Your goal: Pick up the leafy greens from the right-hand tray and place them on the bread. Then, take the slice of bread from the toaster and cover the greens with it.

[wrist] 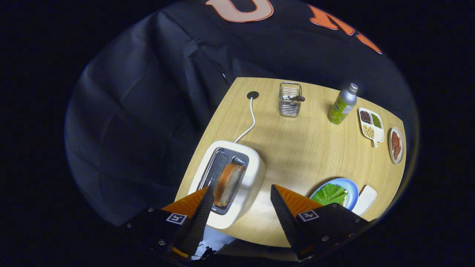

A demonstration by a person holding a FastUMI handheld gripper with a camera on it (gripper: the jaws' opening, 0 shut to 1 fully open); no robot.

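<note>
My gripper [242, 193] is open, high above the table, with nothing between its fingers. Just ahead of the left finger [200, 207] stands the white toaster [256, 167], and a slice of bread [228, 181] sticks up from one of its slots. Beside the right finger [285, 207] lies a blue plate [352, 187]. On it the leafy greens [329, 193] cover a slice of bread whose edge [346, 200] peeks out. A small white tray [365, 199] lies right of the plate.
The toaster's white cord [251, 122] runs to a hole in the wooden table [297, 148]. Farther back stand a wire basket [290, 99] and a green bottle [342, 105]. A divided dish [371, 124] and a plate of red slices [396, 145] sit at the right edge.
</note>
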